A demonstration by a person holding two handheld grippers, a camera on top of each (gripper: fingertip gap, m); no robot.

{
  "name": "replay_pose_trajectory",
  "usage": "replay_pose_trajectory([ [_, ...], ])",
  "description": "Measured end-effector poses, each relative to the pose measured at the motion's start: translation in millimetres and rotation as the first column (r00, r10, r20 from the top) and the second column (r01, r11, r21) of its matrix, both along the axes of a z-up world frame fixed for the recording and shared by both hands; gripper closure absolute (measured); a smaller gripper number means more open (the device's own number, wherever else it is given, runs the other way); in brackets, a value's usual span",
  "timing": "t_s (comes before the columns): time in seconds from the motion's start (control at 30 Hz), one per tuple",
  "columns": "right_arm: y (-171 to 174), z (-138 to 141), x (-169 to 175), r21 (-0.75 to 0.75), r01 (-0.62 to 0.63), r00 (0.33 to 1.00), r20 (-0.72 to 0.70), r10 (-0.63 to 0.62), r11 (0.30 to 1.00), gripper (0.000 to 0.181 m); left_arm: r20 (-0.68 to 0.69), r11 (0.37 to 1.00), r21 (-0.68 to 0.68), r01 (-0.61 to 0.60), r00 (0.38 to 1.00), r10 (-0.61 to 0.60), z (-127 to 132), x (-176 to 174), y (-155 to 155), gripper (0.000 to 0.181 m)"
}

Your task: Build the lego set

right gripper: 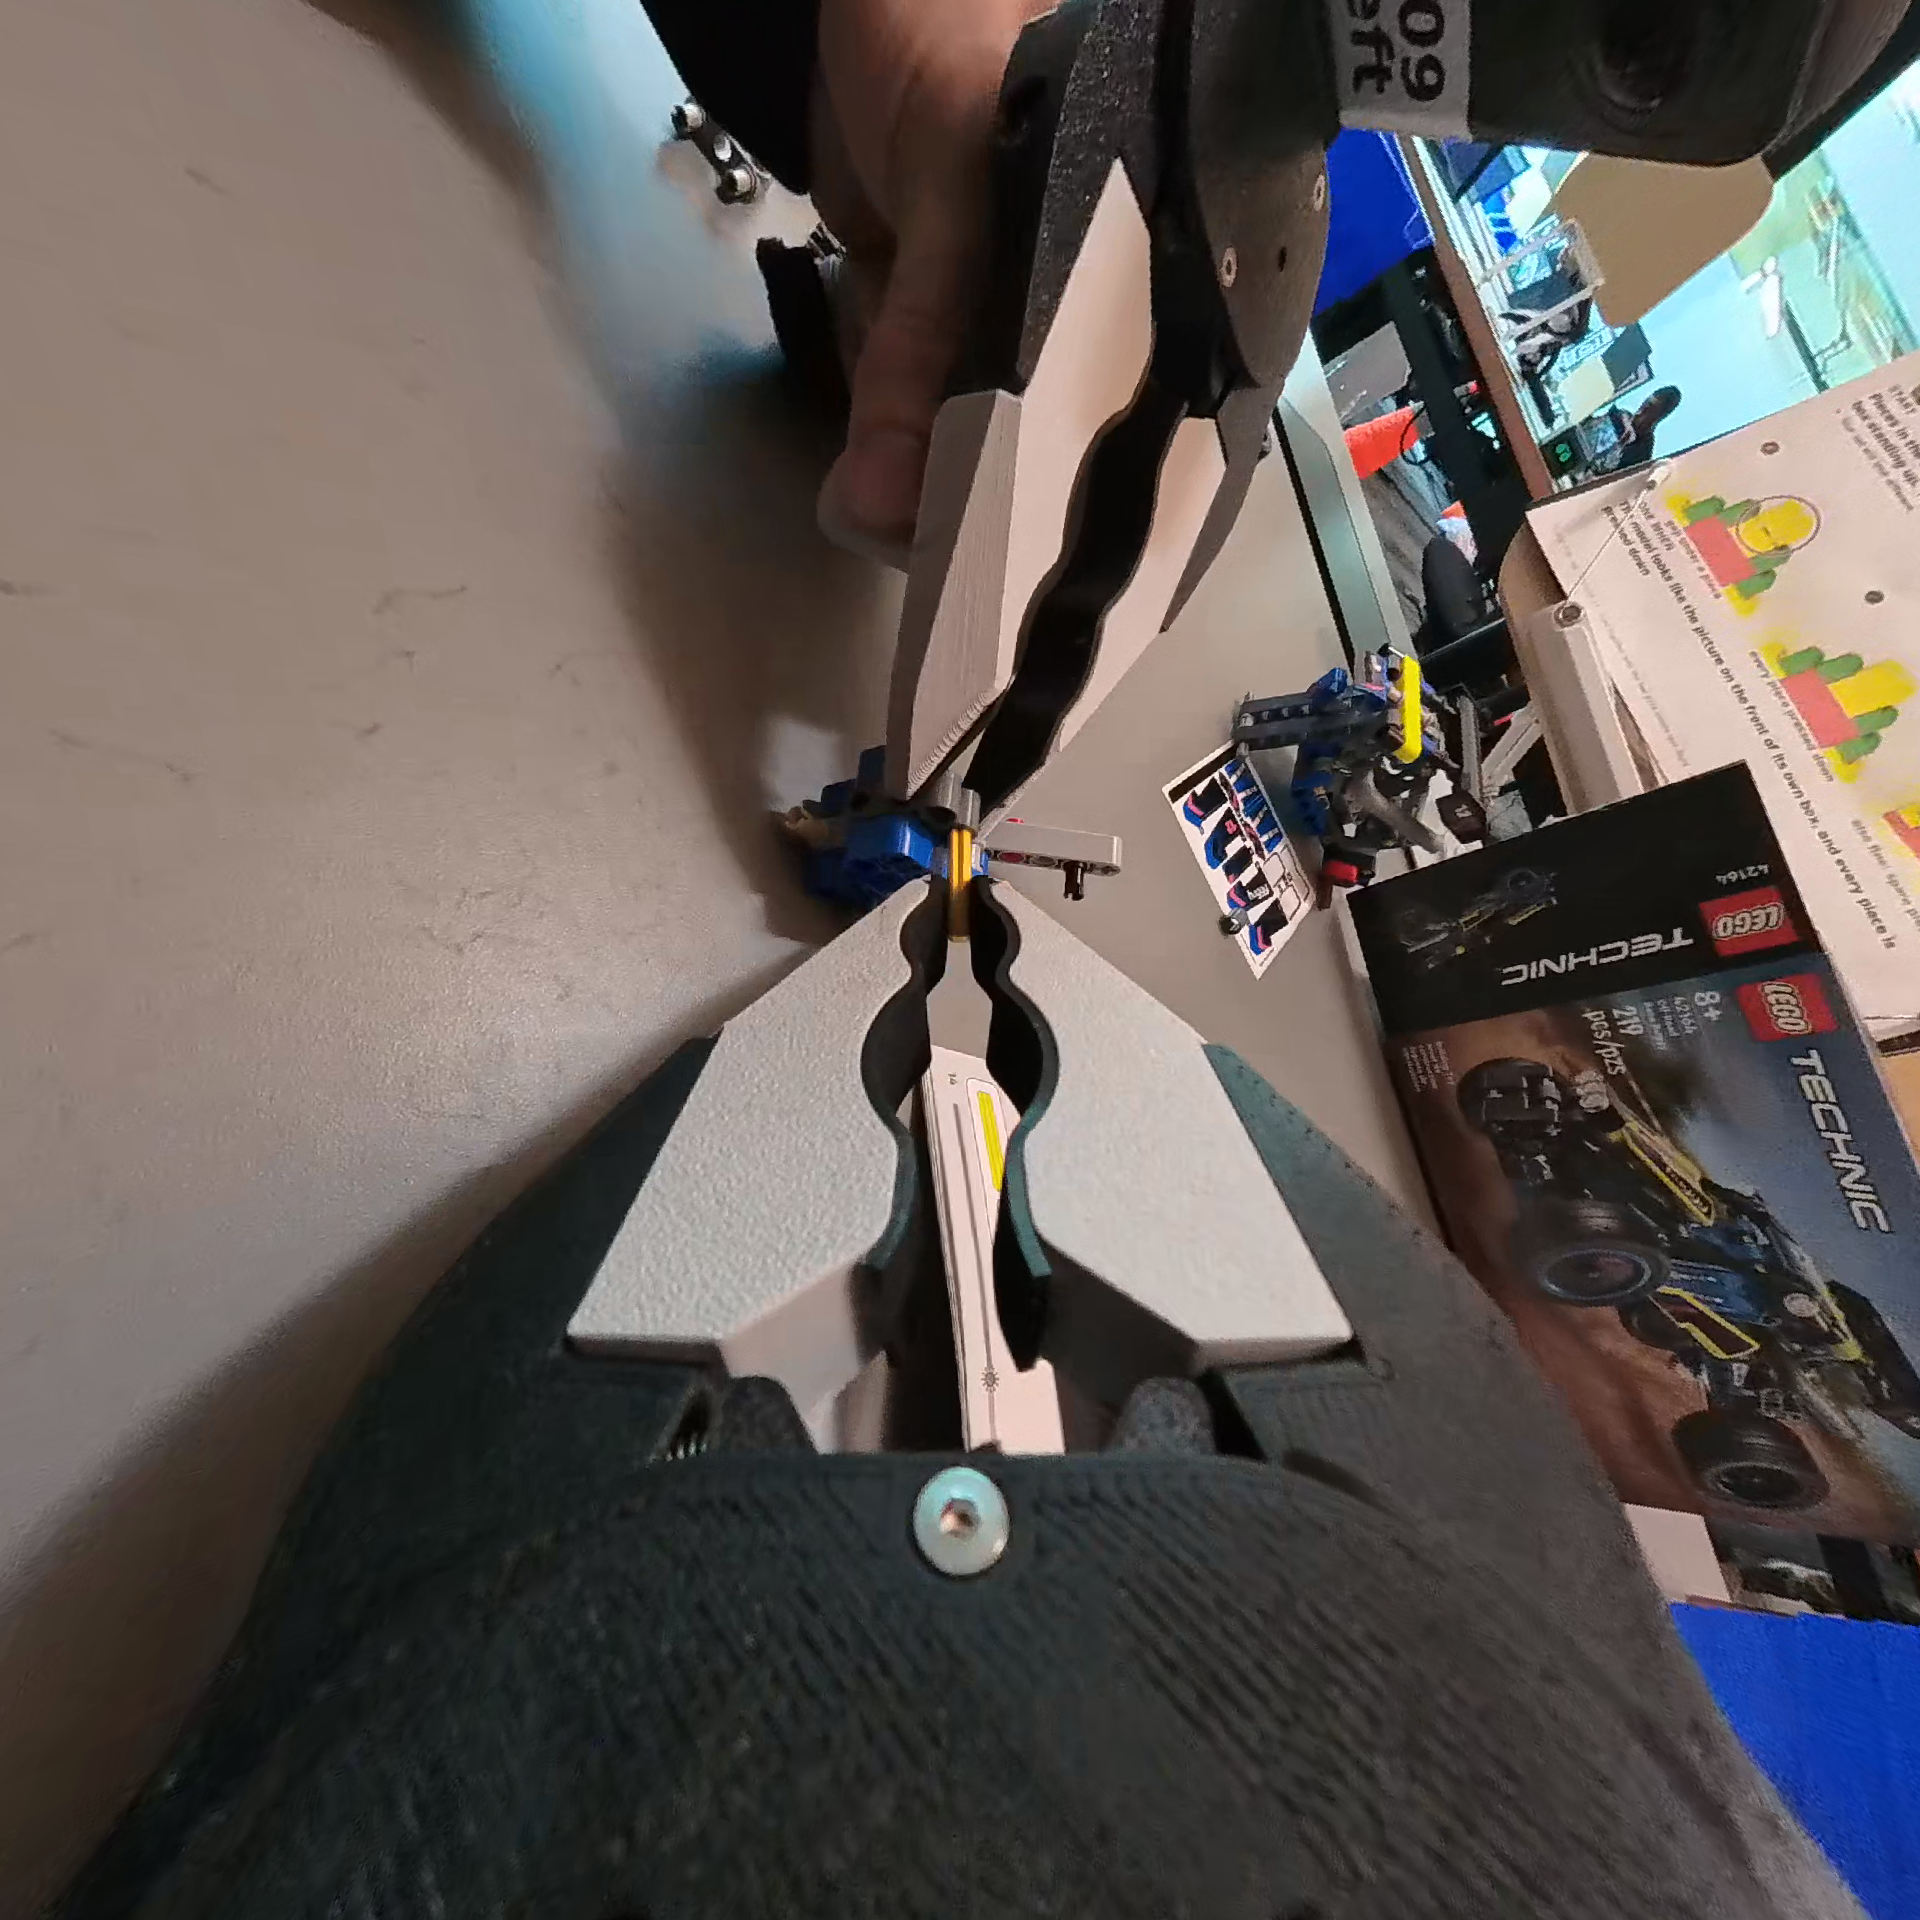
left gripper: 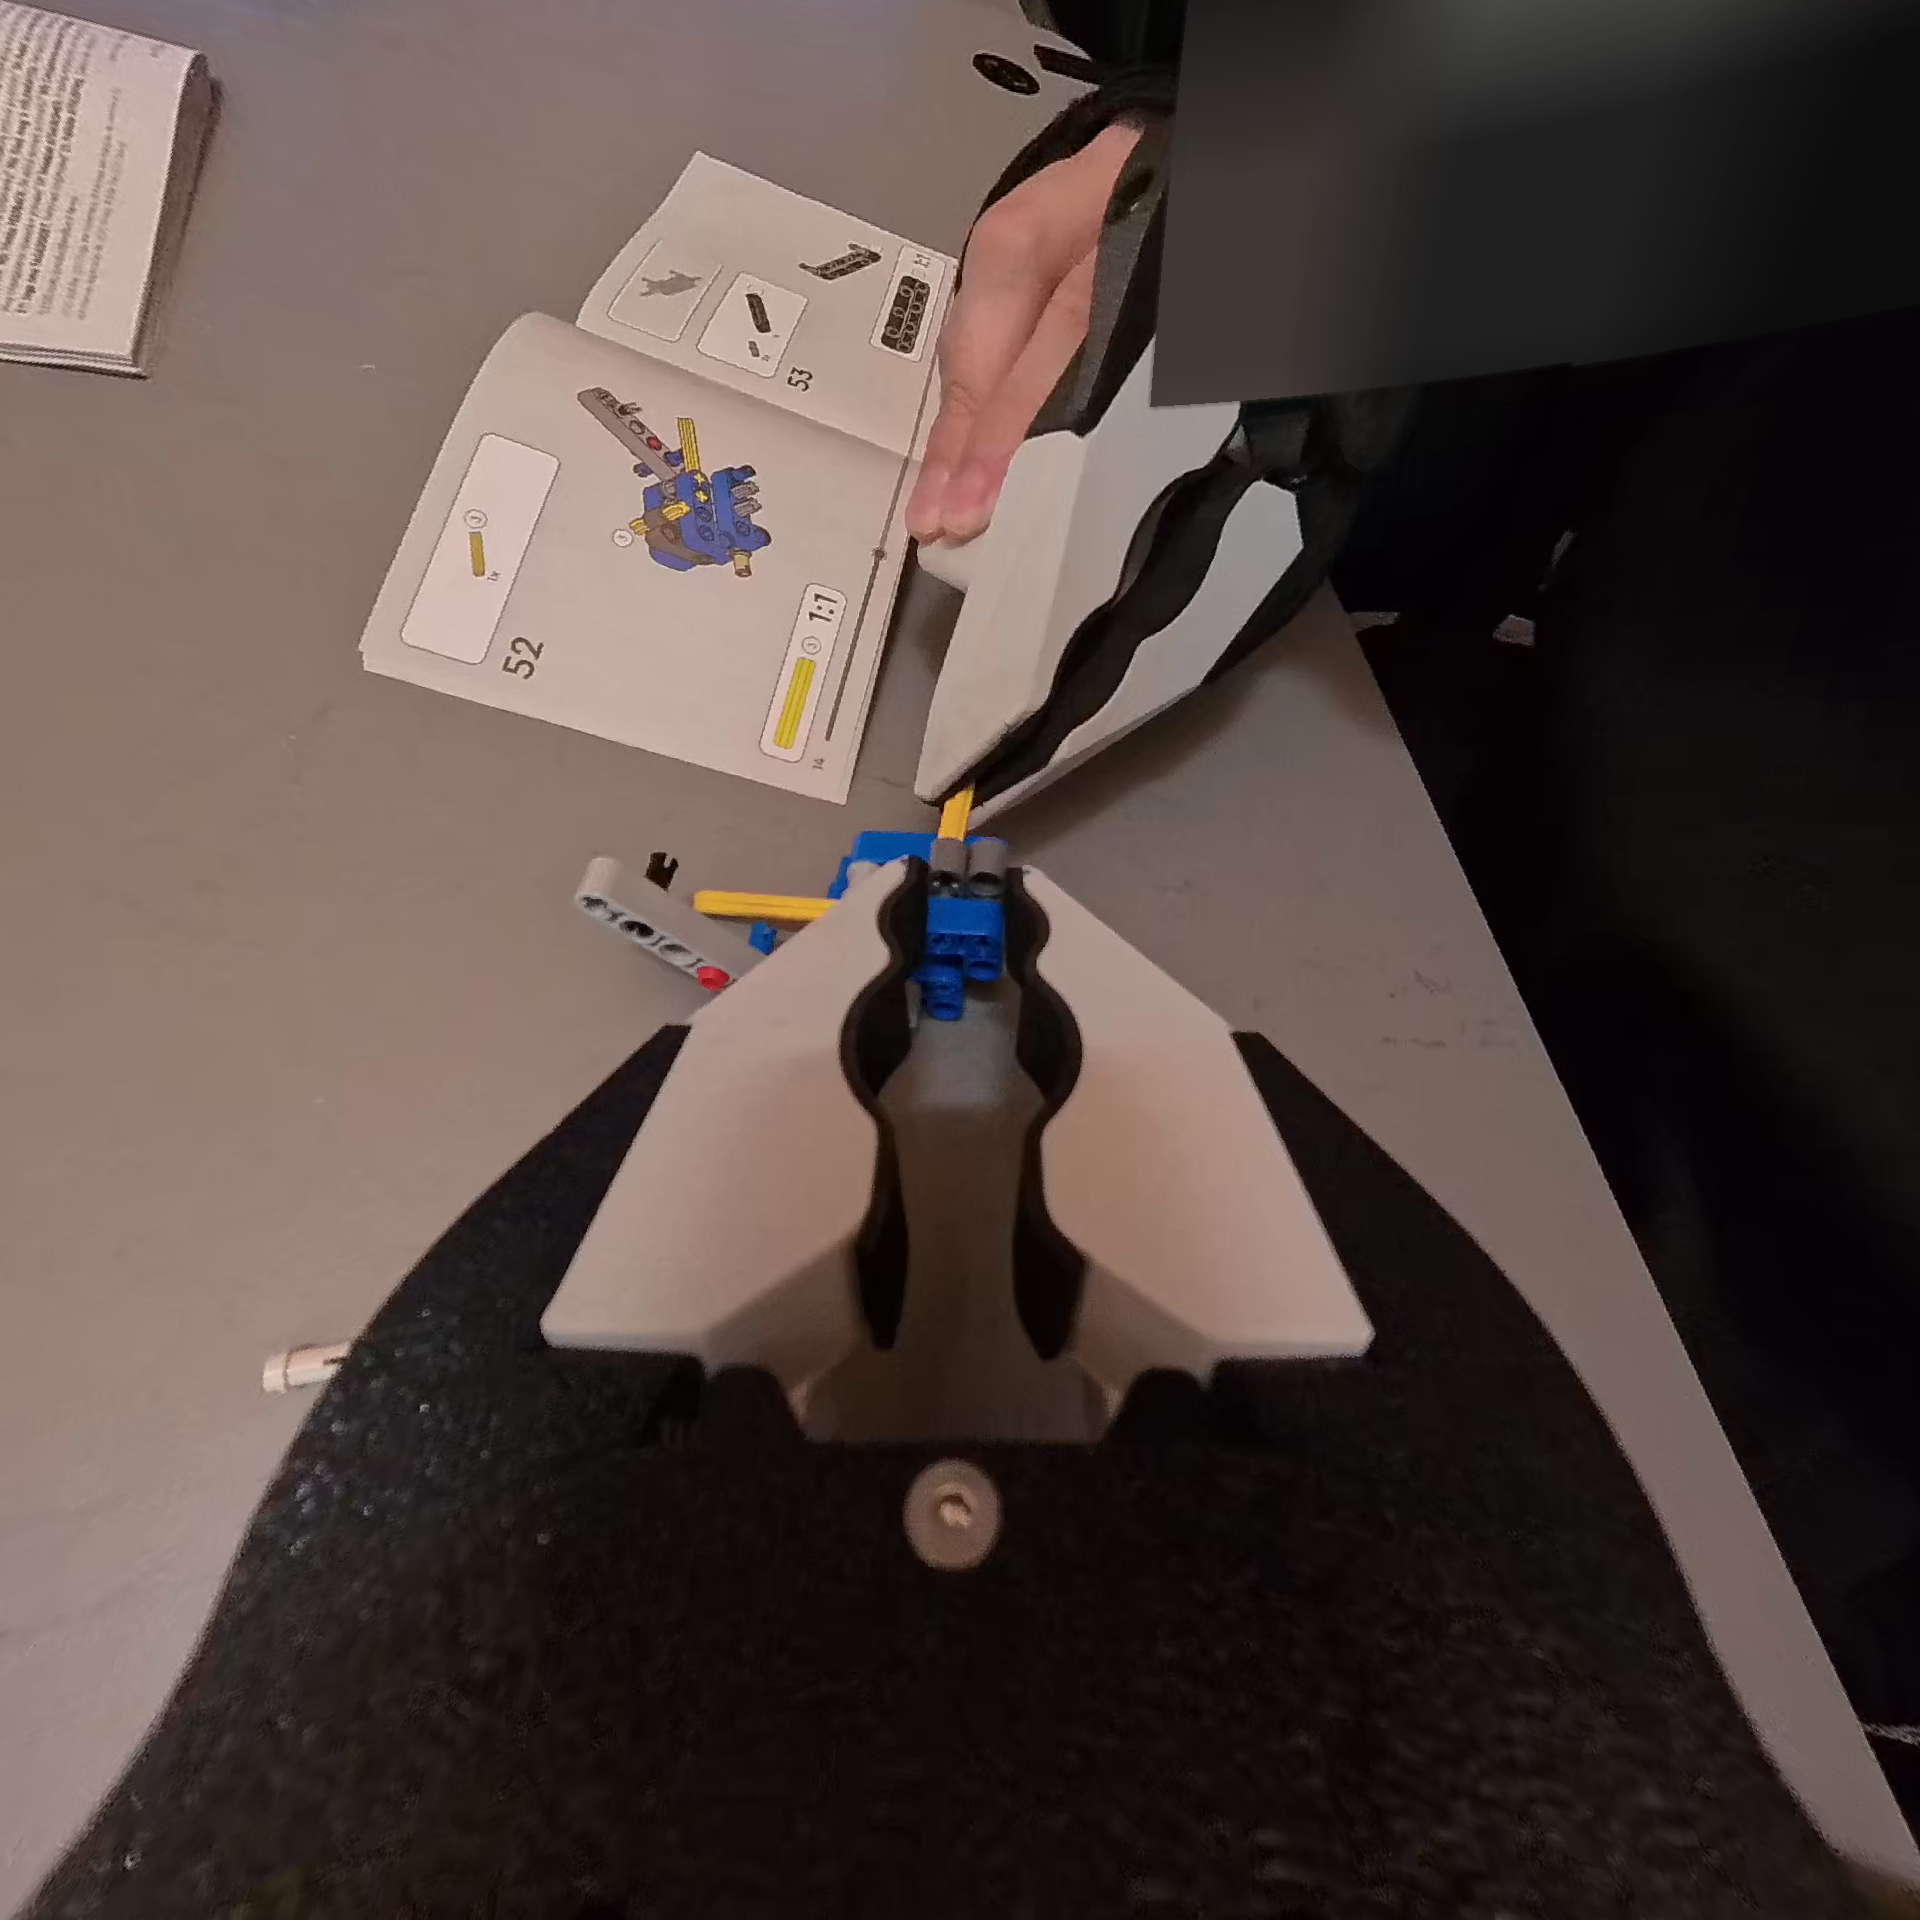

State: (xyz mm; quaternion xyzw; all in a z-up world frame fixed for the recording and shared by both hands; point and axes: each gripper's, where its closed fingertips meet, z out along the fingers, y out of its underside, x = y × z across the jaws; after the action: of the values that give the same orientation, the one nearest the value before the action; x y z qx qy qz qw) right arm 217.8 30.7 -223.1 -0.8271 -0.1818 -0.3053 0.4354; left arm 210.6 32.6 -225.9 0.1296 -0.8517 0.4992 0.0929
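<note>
The smooth grey table (left gripper: pixel 260 935) holds everything. An open paper booklet (left gripper: pixel 644 561) lies flat on it, and a shiny cardboard box (right gripper: pixel 1662 1143) lies near the far side. The left tongs (left gripper: pixel 961 894) reach forward, low over the table, and pinch the knobbly blue block model (left gripper: pixel 961 935). The right tongs (right gripper: pixel 958 904) come from across and squeeze a thin yellow stick (right gripper: pixel 958 883) poking out of the model. A hand (left gripper: pixel 997 343) holds them from behind.

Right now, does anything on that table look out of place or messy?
A small white peg lies alone on the grey table, far from the blue assembly both grippers are working on. It looks stray. Otherwise nothing is spilled or broken.
</note>
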Motion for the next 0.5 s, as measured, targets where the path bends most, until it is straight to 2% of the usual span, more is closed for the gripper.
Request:
replay_pose_trajectory([
  [0.1,0.5,0.4,0.5,-0.021,-0.002,0.998,0.056,0.003,1.0,0.177,-0.008,1.0,-0.001,-0.001,1.0,0.001,0.0,0.1,0.4,0.17],
  [0.2,0.9,0.9,1.4,-0.073,-0.008,0.98,0.199,0.023,0.997,0.177,-0.027,1.0,-0.005,-0.003,1.0,0.003,0.2,0.4,0.6,0.17],
  [0.3,1.3,1.1,1.4,-0.101,-0.014,0.969,0.244,0.039,0.995,0.177,-0.034,1.0,-0.005,-0.002,0.999,0.002,0.1,0.2,0.9,0.17],
  [0.33,1.5,1.0,1.0,-0.103,-0.023,0.972,0.232,0.047,0.994,0.177,-0.031,1.0,-0.004,0.0,1.0,0.0,0.1,0.0,1.0,0.17],
  [0.43,1.8,0.6,-1.3,-0.071,-0.052,0.998,0.039,0.055,0.996,0.177,0.009,1.0,0.005,0.009,1.0,-0.01,-0.3,-0.8,1.0,0.17],
  [0.5,3.0,0.0,-2.5,-0.072,-0.051,0.999,-0.018,0.049,0.996,0.177,0.032,1.0,0.011,0.01,0.999,-0.01,-0.4,-1.0,1.1,0.17],
])
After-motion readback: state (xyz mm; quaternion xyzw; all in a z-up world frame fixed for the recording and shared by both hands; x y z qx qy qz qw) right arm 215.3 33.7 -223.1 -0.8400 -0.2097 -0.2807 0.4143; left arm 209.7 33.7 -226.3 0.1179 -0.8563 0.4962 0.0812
